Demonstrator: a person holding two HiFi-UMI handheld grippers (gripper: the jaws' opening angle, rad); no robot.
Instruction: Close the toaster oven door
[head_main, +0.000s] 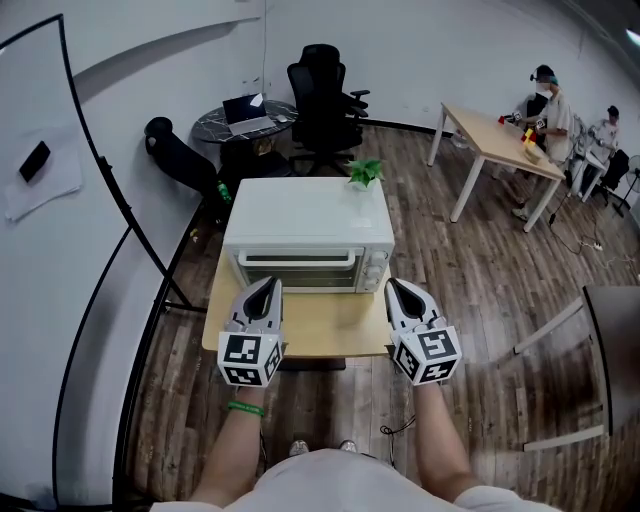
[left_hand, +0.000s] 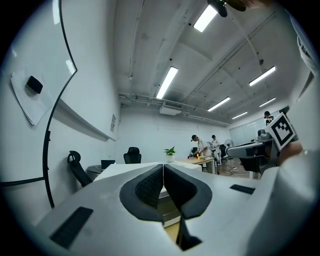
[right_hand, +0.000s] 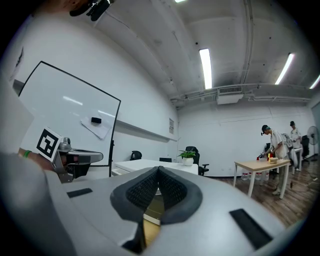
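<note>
Toaster oven door (head_main: 296, 270) faced me from the bench's (head_main: 335, 325) far half, long axis running side to side, and looked already shut flush. Straight ahead of it was my left tool (head_main: 266, 288); my right tool (head_main: 398, 290) sat off the knob end. Both tools were pressed together and empty.

toaster oven (head_main: 308, 225) on table (head_main: 300, 328) | plant (head_main: 364, 172) at oven's far-right corner | office chair (head_main: 320, 85) behind table | desk (head_main: 490, 135) far right

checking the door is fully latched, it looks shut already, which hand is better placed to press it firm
Left, probably. The left tool sits shut right in front of the toaster oven door, while the right tool, also shut, faces the knob panel beside the door.
</note>
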